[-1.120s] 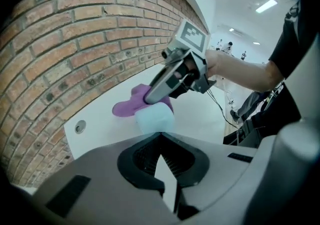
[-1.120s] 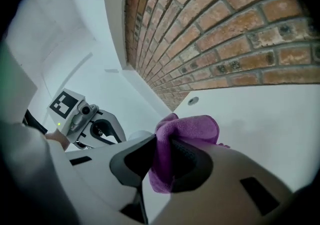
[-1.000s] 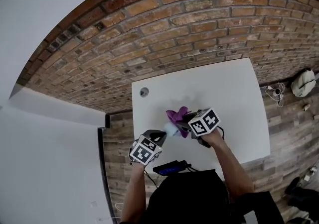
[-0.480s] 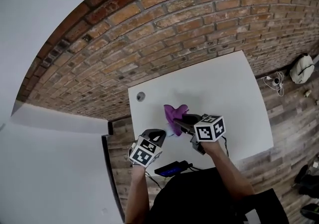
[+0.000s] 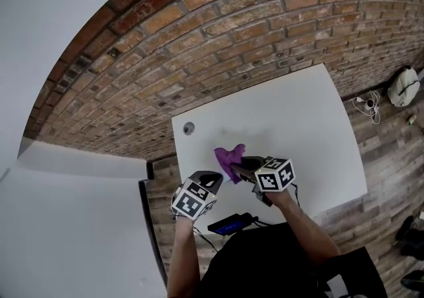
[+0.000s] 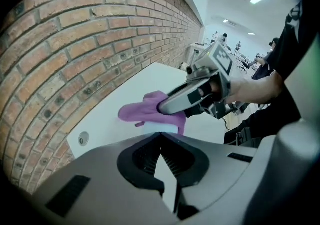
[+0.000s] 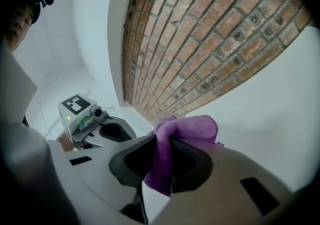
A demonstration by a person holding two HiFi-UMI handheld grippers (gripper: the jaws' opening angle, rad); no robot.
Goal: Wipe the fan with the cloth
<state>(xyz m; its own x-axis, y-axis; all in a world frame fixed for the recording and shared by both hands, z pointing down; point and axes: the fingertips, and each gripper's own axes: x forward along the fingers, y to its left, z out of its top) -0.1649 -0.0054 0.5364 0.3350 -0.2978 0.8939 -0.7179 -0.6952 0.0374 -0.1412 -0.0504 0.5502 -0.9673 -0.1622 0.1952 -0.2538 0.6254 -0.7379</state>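
A purple cloth is seen pinched between the closed fingers of the right gripper, bunched over their tips. It is laid against the top of a small pale fan. The fan is clamped at the tip of the left gripper, whose fingers are drawn tight on it, just above the white counter.

The work is placed near the counter's front edge and left side, where a dark device is seen at the rim. A round hole is set in the far left corner, well apart from the cloth. The far edge is butted against a brick wall. To the right and toward the wall, a broad stretch of bare counter is left open. Wooden floor is shown beyond the right edge.
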